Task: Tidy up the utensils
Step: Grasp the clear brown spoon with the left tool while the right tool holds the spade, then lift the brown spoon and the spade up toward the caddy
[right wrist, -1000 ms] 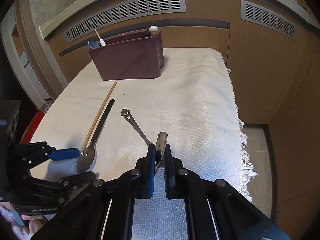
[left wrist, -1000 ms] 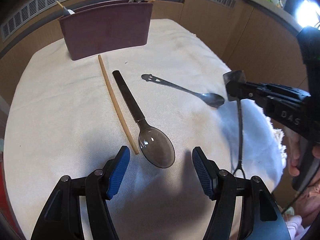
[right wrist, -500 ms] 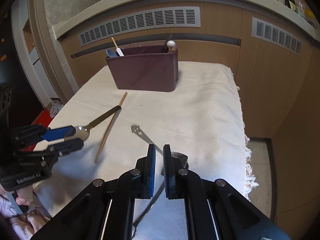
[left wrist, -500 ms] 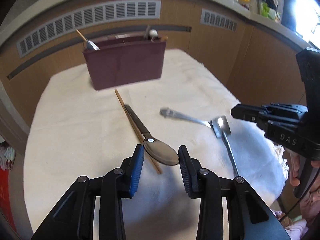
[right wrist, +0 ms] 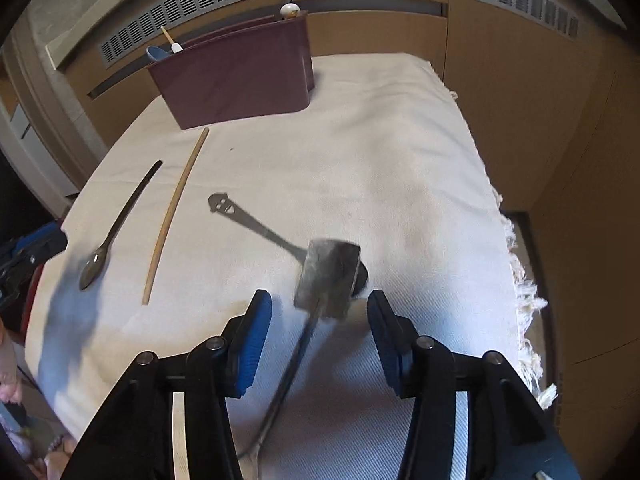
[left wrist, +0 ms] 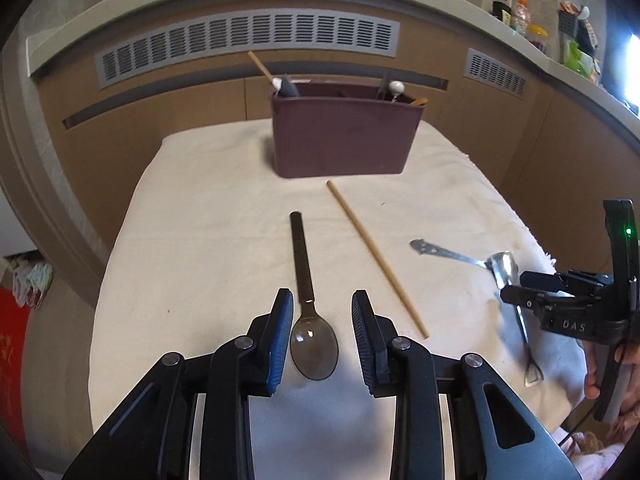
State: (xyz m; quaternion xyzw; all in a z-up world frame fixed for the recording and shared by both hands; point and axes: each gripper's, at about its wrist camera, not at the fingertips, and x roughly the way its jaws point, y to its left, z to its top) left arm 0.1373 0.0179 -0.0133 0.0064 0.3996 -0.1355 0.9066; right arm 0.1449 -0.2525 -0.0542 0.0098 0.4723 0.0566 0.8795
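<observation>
Spoons: three lie on the white cloth (left wrist: 208, 208), and a wooden stick (left wrist: 376, 256) lies with them.
Dark spoon (left wrist: 308, 300): flat on the cloth, bowl toward the camera, handle aimed at the holder. In the left view its bowl sits between the blue pads (left wrist: 280, 336), and nothing is squeezing it.
Left gripper (left wrist: 322, 338): fingers spread apart, one on each side of the dark spoon's bowl.
Stick: lies just right of the dark spoon, slanted, one end near the holder.
Smiley spoon (right wrist: 256, 224): flat on the cloth, face end toward the stick, bowl hidden under the flat spoon.
Flat spoon (right wrist: 328, 276): blurry, its wide head is over the smiley spoon's bowl, its long handle runs back between the right fingers.
Right gripper (right wrist: 318, 340): fingers spread wide, not pinching the handle.
Holder (left wrist: 344, 132): dark red box at the far end of the cloth, standing up, with a few tools poking out the top.
</observation>
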